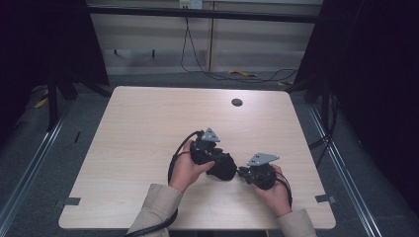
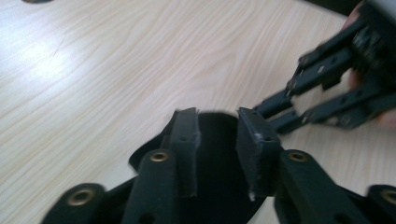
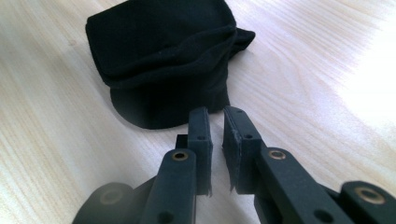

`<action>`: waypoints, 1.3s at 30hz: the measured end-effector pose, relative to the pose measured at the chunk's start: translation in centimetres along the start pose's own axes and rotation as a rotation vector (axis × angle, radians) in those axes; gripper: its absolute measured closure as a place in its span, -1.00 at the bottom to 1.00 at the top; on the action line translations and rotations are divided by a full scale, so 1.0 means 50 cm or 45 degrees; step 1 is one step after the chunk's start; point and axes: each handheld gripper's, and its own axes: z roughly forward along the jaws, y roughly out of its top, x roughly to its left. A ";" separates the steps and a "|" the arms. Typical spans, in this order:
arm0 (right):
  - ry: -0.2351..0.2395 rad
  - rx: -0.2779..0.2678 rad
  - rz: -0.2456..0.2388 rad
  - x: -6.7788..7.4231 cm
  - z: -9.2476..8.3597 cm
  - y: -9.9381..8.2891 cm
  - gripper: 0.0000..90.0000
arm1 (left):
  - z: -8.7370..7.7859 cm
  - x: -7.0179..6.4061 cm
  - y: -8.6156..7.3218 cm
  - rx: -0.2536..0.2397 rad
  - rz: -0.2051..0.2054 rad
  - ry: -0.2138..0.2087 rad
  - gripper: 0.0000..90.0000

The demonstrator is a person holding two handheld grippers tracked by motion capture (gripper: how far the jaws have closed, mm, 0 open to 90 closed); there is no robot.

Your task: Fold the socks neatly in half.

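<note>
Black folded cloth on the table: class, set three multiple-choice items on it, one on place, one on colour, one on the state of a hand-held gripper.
1. Where does the cloth lie?
A. on the floor
B. on the wooden table, between the two grippers
C. over the table's round hole

2. What colour is it?
A. white
B. red
C. black

3. How do the right hand-held gripper jaws stand?
A. slightly apart, nothing between them
B. clamped on the cloth
C. clamped on a cable

Key: B, the high view shows it between the grippers; C, dark throughout; A, a bare gap shows short of the cloth.

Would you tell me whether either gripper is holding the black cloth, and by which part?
Neither: the right gripper stands apart from the black cloth; the left gripper is open above it.
</note>
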 end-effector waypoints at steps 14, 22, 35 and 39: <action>-0.031 -0.004 0.003 -0.007 -0.007 -0.007 0.71 | 0.097 -0.034 -0.037 0.094 0.129 0.083 0.19; -0.045 -0.025 0.009 -0.009 -0.010 -0.005 0.58 | 0.060 -0.025 -0.039 0.001 0.099 0.080 0.01; -0.042 -0.052 0.021 -0.012 -0.016 -0.005 0.53 | 0.063 -0.040 -0.071 0.071 0.140 0.036 0.57; -0.037 -0.053 0.015 -0.013 -0.015 -0.004 0.50 | 0.047 -0.047 -0.068 0.058 0.135 0.034 0.38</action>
